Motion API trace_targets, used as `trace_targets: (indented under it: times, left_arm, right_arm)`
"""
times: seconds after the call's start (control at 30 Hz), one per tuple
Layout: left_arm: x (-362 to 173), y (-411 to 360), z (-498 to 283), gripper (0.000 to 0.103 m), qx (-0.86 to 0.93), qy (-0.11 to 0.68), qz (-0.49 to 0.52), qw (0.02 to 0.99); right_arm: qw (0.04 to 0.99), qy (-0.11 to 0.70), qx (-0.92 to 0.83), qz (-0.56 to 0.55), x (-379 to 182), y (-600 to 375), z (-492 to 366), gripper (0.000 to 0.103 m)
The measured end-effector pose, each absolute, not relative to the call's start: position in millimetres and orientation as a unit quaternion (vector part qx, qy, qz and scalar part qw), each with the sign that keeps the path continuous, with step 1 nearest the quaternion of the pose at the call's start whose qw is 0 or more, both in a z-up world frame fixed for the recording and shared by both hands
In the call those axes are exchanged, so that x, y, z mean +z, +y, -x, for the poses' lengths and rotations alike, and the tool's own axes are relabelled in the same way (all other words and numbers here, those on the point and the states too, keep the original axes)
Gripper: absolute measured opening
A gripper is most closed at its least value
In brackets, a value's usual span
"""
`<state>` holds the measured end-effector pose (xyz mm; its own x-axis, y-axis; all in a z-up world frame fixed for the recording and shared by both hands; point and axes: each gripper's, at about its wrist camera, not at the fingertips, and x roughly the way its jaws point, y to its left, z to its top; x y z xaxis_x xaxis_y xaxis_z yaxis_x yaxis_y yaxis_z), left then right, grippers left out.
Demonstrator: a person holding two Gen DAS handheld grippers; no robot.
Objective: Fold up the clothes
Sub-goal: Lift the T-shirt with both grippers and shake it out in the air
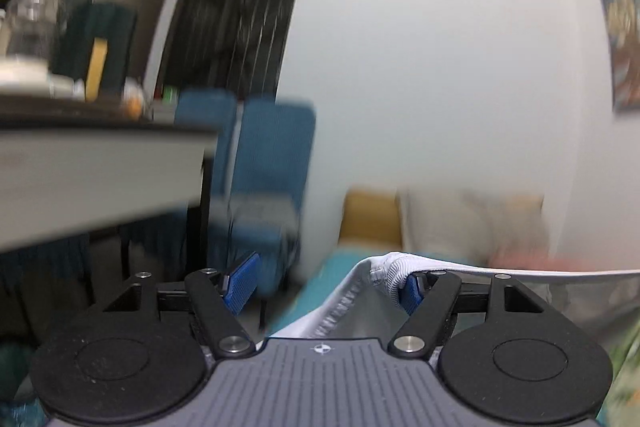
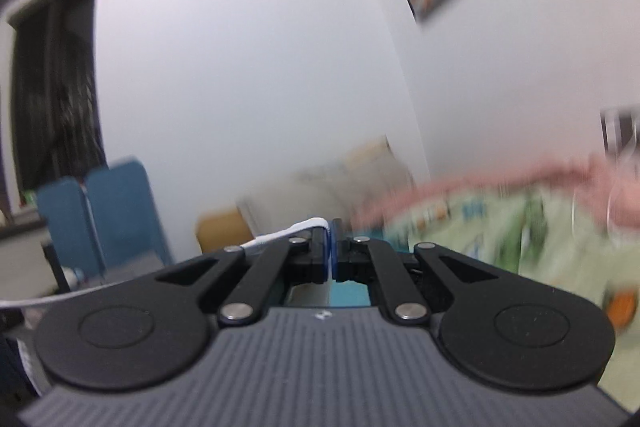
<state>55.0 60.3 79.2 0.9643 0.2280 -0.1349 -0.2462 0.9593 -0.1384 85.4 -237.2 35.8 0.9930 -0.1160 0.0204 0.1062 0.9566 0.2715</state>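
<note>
Left wrist view: the left gripper (image 1: 326, 287) points roughly level toward the white wall (image 1: 420, 87), jaws spread apart. The white garment (image 1: 384, 267) drapes over the right blue pad (image 1: 412, 293) only, its ribbed hem bunched on top; the left pad stands clear of it. From that pad the cloth's edge runs taut and nearly level to the right, a grey-white sheet hanging below.

Right wrist view: the right gripper (image 2: 331, 255) also points level at the wall, clenched on the garment's white hem (image 2: 312, 225). From the jaws the edge stretches left, sagging slightly. Everything behind is blurred.
</note>
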Motion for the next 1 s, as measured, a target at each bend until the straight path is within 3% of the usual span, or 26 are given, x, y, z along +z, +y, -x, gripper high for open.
trace_targets:
  times: [0.33,0.6,0.8,1.0]
  left_arm:
    - [292,62,19,0.073,0.104,-0.095,0.080,0.987]
    - [418,45,111,0.073,0.053,-0.154,0.068,0.984]
    - [445,26,138,0.072,0.025,-0.146,0.062,0.987]
    - [392,26,58,0.072,0.017,-0.072,0.064,0.995]
  right_arm:
    - [0.982,-0.138,-0.002,-0.126,241,-240,1,0.004]
    - [0.972,-0.194,0.012,-0.135,354,-253,102,0.004]
    - [0.975,-0.191,0.003,-0.117,378,-264,122,0.004]
    - [0.988,-0.108,-0.003,-0.106,337,-272,68,0.004]
